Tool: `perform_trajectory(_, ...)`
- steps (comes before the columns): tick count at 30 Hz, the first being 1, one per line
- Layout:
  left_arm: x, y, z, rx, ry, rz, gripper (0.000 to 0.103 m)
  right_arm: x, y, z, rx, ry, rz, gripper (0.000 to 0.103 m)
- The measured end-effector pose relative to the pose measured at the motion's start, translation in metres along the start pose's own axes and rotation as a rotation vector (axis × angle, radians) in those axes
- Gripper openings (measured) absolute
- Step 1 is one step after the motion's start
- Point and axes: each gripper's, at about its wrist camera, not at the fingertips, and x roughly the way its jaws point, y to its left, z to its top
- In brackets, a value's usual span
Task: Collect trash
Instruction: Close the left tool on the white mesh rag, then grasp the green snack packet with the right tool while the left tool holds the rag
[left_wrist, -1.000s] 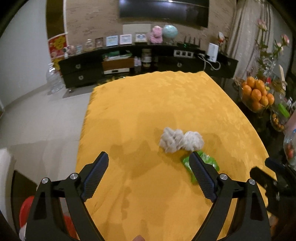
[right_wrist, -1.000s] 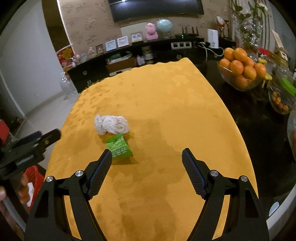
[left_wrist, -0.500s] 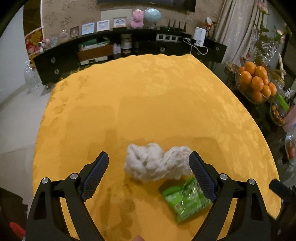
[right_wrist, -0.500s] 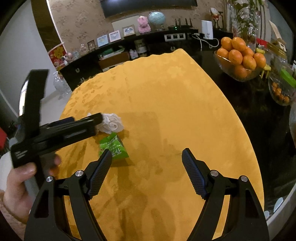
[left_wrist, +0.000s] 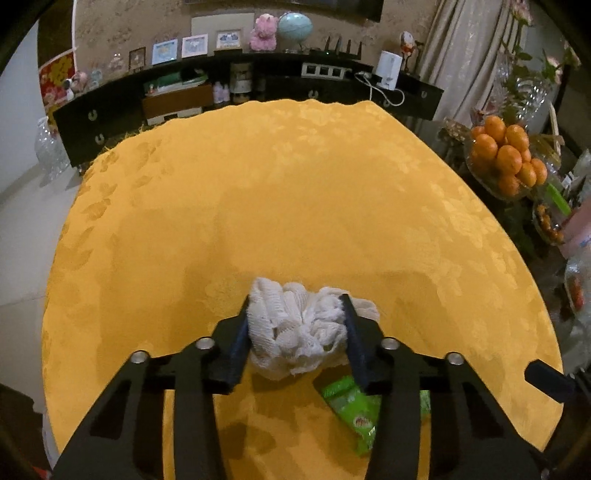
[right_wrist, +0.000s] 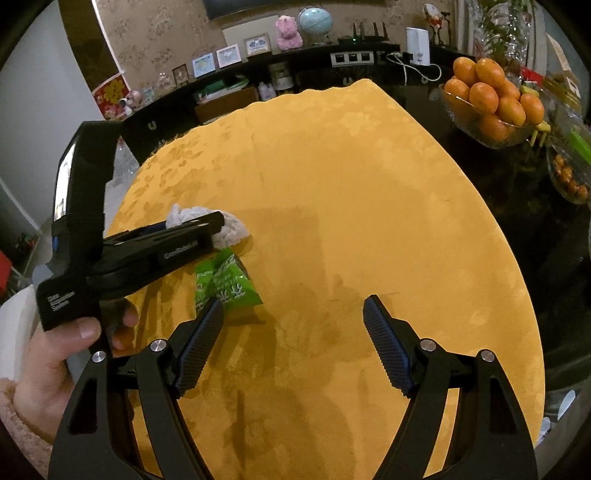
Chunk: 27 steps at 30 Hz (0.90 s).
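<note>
A crumpled white wad of netting (left_wrist: 295, 328) lies on the yellow tablecloth (left_wrist: 295, 184). My left gripper (left_wrist: 294, 299) is closing on it, and both pads press into its sides. A green snack wrapper (left_wrist: 351, 402) lies flat just behind and to the right of the wad, partly hidden by the right finger. In the right wrist view the left gripper (right_wrist: 218, 221), held by a hand (right_wrist: 55, 350), clamps the wad (right_wrist: 232, 232). The green wrapper (right_wrist: 225, 284) sits by the left fingertip of my right gripper (right_wrist: 293, 303), which hovers open and holds nothing.
A glass bowl of oranges (right_wrist: 487, 103) and smaller dishes stand on the dark table top (right_wrist: 517, 221) right of the cloth. A black sideboard (left_wrist: 258, 92) with frames and ornaments runs along the far wall. A glass jar (left_wrist: 48, 151) stands on the floor at left.
The left gripper came forward and down over the white wad, then its jaws closed from wide apart onto it. The right gripper stayed open and barely moved.
</note>
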Motion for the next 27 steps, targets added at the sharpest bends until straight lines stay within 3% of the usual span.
perform_trajectory(6, -0.039, 0.017, -0.002, -0.048, -0.048, 0.009, 0.039, -0.005, 0.005, -0.001, -0.016, -0.011, 0.009, 0.075)
perform_trajectory(13, -0.104, 0.043, -0.011, -0.096, -0.117, 0.065, 0.039, -0.001, 0.031, -0.002, -0.12, -0.028, 0.044, 0.075)
perform_trajectory(27, -0.207, 0.093, -0.077, -0.207, -0.167, 0.192, 0.039, 0.046, 0.066, 0.002, -0.356, -0.017, -0.015, 0.076)
